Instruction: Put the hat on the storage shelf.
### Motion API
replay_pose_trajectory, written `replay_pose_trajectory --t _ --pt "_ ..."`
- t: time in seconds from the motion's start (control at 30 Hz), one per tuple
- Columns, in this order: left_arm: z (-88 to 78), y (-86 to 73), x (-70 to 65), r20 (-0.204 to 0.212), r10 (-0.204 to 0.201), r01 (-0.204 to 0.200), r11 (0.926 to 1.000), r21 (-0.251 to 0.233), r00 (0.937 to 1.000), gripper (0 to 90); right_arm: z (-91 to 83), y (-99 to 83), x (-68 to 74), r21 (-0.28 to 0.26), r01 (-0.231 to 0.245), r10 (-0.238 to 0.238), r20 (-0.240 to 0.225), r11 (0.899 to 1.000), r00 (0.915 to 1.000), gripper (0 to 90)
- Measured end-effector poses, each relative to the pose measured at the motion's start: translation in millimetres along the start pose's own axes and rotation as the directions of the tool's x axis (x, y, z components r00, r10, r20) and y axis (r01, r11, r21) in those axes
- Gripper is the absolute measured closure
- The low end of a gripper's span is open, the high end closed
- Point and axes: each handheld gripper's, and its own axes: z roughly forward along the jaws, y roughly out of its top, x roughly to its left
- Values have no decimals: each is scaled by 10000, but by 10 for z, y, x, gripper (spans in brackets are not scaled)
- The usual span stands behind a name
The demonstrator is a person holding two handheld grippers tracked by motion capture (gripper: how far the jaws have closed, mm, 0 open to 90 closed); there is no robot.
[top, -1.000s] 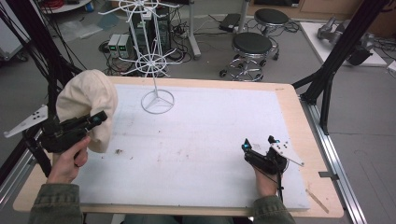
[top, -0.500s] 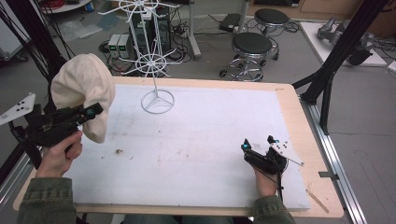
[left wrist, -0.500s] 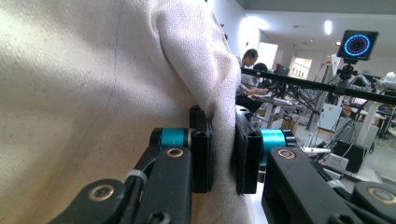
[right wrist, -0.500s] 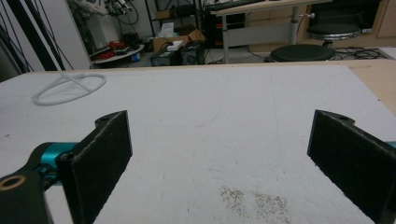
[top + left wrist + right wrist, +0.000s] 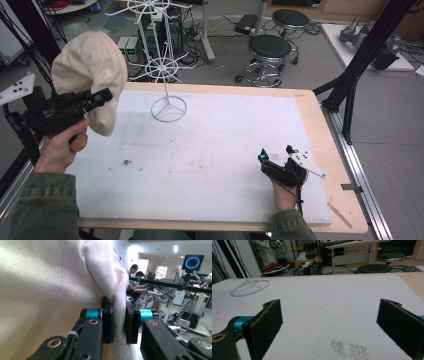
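While a white foam sheet (image 5: 220, 165) covers nearly all of the wooden table (image 5: 320, 130), leaving bare wood along the right and far edges, a cream cloth hat (image 5: 90, 75) hangs in the air above the sheet's far left corner, clear of the surface; its crown bulges upward and its lower edge droops toward the left edge of the sheet; the left gripper (image 5: 102, 97), held level in the person's left hand (image 5: 62, 147), has its jaws closed tight on a fold of the hat (image 5: 57, 285), the fabric squeezed between the two black pads (image 5: 108, 325) as the left gripper view shows; a white wire rack (image 5: 162, 65) stands near the middle of the far edge, its ring base (image 5: 169, 109) resting on the sheet and its spoked tiers rising on a thin post, well apart from the hat; the right gripper (image 5: 277, 155) rests low near the sheet's near right corner in the person's right hand (image 5: 285, 192), its jaws spread wide with nothing between them, only bare sheet in the gap (image 5: 329, 322); a small scatter of brown crumbs (image 5: 127, 162) lies on the sheet toward the left edge, and another patch of specks (image 5: 349, 347) sits just ahead of the right gripper.
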Motion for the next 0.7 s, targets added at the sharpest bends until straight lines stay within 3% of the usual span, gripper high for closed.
replay_pose_trajectory --t 0.23,0.43,0.53,0.6,0.7 --pt "241 315 62 94 203 -204 9998 92 9998 795 12 -3 -1 29 -28 28 -19 10000 10000 54" --pt "509 622 103 184 670 -680 9956 640 9976 793 25 -5 -10 61 -46 46 -55 10000 10000 54" --pt "616 762 134 348 832 -852 9945 602 9959 786 26 -6 -3 51 -26 27 -41 10000 10000 54" --pt "653 798 147 339 855 -872 9948 521 9958 786 24 -7 -2 48 85 -85 -92 10000 9999 54" --pt "822 924 218 -36 997 -994 9937 516 9950 787 15 -8 14 74 142 -140 -164 9999 9998 54"
